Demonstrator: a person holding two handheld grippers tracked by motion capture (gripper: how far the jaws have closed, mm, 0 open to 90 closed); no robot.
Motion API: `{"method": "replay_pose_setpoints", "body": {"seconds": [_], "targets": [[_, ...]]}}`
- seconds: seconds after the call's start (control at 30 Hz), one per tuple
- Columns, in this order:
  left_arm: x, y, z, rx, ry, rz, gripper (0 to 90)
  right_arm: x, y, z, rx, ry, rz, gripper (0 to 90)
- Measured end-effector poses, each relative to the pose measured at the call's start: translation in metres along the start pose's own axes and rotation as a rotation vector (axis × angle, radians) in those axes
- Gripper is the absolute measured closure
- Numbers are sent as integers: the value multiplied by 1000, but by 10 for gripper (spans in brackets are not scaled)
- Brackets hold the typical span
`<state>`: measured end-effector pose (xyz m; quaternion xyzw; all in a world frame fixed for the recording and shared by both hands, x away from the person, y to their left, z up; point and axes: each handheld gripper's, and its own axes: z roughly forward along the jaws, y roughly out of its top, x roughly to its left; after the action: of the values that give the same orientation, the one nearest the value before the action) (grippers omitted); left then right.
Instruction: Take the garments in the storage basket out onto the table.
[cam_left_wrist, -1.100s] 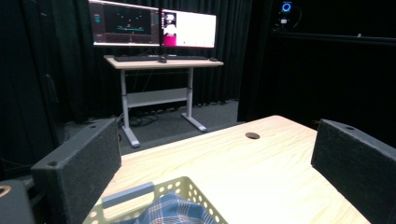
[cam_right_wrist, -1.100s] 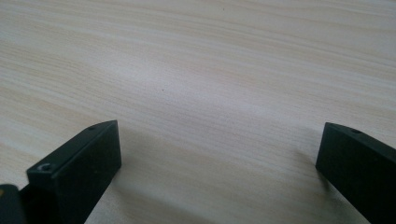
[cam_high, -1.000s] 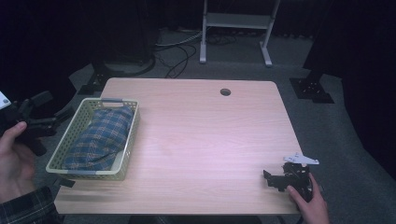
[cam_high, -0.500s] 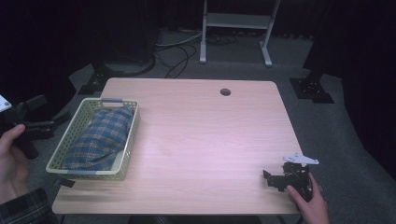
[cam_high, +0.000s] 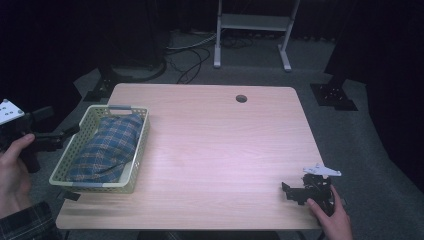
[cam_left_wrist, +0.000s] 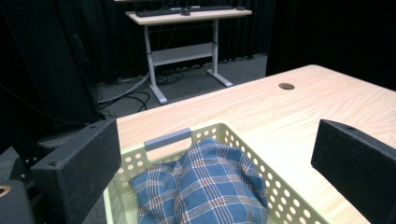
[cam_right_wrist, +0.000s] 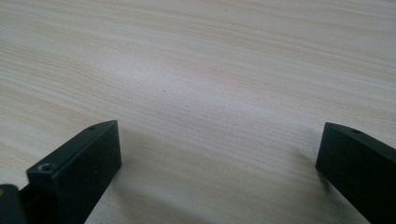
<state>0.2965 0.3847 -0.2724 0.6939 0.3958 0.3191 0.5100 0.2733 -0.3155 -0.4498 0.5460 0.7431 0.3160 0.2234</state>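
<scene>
While the left hand-held gripper (cam_high: 55, 134) hangs off the worktop's left edge with its jaws wide apart and nothing between them, the main risk is a bad approach to the basket (cam_high: 80, 176). It is a light, perforated plastic thing sitting close to that same edge, so a jaw that catches its rim or near wall would likely push it sideways or tip it rather than reach what is inside. A shallow pinch on the cloth (cam_high: 109, 146) could also lift only a loose fold, letting the rest drag over the rim and pull the basket along.

In the left gripper view the plaid cloth (cam_left_wrist: 205, 186) lies bunched in the basket (cam_left_wrist: 285, 198) just ahead of and below the open jaws, roughly centred between them, not touched by either. From the high view the basket stands near the worktop's (cam_high: 215, 140) left side, and the gripper is just beside its left wall, apart from it.

Well apart, at the near right corner, the right hand-held gripper (cam_high: 292, 192) rests low on the worktop in the person's hand, its jaws also spread with only bare wood (cam_right_wrist: 210, 93) between them. It is too distant to steady the basket if it shifts.
</scene>
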Motion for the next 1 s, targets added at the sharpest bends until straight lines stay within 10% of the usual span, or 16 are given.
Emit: {"method": "replay_pose_setpoints", "body": {"seconds": [1.0], "targets": [[6,-26,43,161,-31,-7,7,0,0,0,0,0,0,0]]}}
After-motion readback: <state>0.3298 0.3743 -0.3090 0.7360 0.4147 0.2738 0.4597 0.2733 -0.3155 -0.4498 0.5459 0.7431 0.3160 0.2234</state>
